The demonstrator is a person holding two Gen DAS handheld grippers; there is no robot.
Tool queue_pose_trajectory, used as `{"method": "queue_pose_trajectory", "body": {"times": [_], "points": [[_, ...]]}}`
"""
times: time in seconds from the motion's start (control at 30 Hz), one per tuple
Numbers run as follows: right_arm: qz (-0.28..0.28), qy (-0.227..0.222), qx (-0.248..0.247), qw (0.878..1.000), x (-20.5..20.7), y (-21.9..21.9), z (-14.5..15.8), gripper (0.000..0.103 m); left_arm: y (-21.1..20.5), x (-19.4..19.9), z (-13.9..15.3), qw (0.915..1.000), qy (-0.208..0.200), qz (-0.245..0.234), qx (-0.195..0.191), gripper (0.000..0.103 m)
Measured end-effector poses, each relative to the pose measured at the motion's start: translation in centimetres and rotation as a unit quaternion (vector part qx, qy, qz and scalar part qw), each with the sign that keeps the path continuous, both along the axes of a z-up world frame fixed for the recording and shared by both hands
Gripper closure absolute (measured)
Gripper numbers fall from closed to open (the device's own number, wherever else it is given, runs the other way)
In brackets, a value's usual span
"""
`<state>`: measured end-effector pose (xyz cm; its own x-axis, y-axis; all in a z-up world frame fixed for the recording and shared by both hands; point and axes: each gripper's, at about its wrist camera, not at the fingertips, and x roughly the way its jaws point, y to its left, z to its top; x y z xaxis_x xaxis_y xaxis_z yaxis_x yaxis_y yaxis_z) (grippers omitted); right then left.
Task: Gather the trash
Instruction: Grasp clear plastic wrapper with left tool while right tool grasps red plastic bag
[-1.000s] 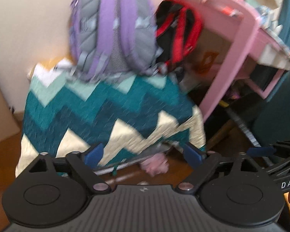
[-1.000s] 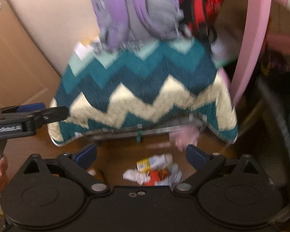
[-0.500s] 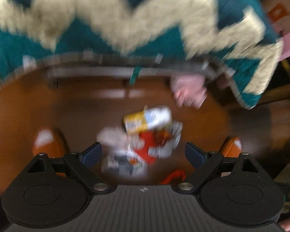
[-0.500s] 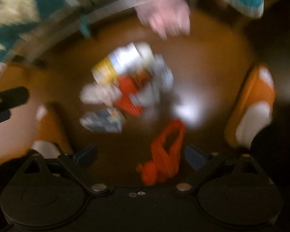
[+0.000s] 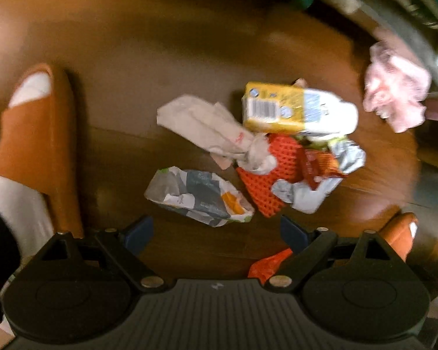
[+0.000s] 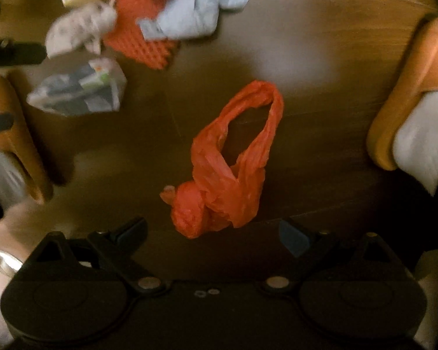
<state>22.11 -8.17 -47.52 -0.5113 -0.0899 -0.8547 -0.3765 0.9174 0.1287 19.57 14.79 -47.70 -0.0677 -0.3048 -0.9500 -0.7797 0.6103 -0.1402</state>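
A heap of trash lies on the brown wood floor. In the left wrist view it holds a yellow and white carton [image 5: 295, 110], a crumpled paper wrapper [image 5: 207, 128], a grey printed packet [image 5: 198, 198], an orange foam net [image 5: 265, 180] and silver wrappers [image 5: 306, 192]. My left gripper [image 5: 216, 233] is open and empty, just above the grey packet. In the right wrist view an orange plastic bag [image 6: 230, 163] lies on the floor, right in front of my open, empty right gripper [image 6: 213, 233]. The trash heap [image 6: 149, 20] shows at the upper left there.
The person's feet in orange slippers stand either side: one at the left [image 5: 35, 143], one at the right [image 6: 408, 93]. A pink crumpled thing [image 5: 394, 93] lies by a bed frame [image 5: 394, 14] at the upper right.
Both grippers have tilted down from the quilted bed and backpacks to the floor and dropped closer to the trash. The orange bag now fills the middle of the right view.
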Motion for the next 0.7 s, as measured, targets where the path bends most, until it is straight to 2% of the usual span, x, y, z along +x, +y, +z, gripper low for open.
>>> {"method": "queue_pose_trajectory", "body": {"times": [0.07, 0.2, 0.3, 0.4, 0.47, 0.5, 0.53, 0.57, 0.7], "points": [[0.004, 0.009, -0.008, 1.0, -0.2, -0.2, -1.4, 0.006, 0.0, -0.1, -2.1, 0.9996, 0.019, 0.011, -0.015, 0.01], [-0.008, 0.026, -0.017, 0.999, -0.3, -0.7, -3.5, 0.006, 0.7, -1.2, -5.8, 0.9946, 0.042, 0.074, -0.059, 0.01], [-0.02, 0.04, -0.018, 0.999, -0.6, -0.7, -4.7, 0.008, 1.3, -1.8, -7.5, 0.9908, 0.054, 0.109, -0.06, 0.01], [-0.01, 0.043, -0.017, 0.999, -0.9, -0.3, -5.7, 0.015, 1.5, -2.1, -8.8, 0.9898, 0.065, 0.113, -0.059, 0.013], [-0.006, 0.048, -0.019, 0.999, -1.2, -0.2, -6.5, 0.024, 1.4, -2.1, -9.2, 0.9901, 0.064, 0.111, -0.058, 0.025], [-0.006, 0.051, -0.022, 0.998, -1.3, -0.3, -6.9, 0.028, 1.2, -2.1, -9.5, 0.9901, 0.065, 0.109, -0.06, 0.034], [-0.007, 0.053, -0.024, 0.998, -1.3, -0.3, -7.0, 0.037, 1.1, -2.1, -9.8, 0.9902, 0.067, 0.106, -0.061, 0.041], [-0.006, 0.055, -0.027, 0.998, -1.4, -0.4, -7.2, 0.045, 0.9, -2.0, -9.9, 0.9904, 0.067, 0.103, -0.063, 0.044], [0.0, 0.056, -0.023, 0.998, -1.3, -0.3, -7.1, 0.063, 0.3, -2.1, -9.8, 0.9909, 0.057, 0.102, -0.067, 0.065]]}}
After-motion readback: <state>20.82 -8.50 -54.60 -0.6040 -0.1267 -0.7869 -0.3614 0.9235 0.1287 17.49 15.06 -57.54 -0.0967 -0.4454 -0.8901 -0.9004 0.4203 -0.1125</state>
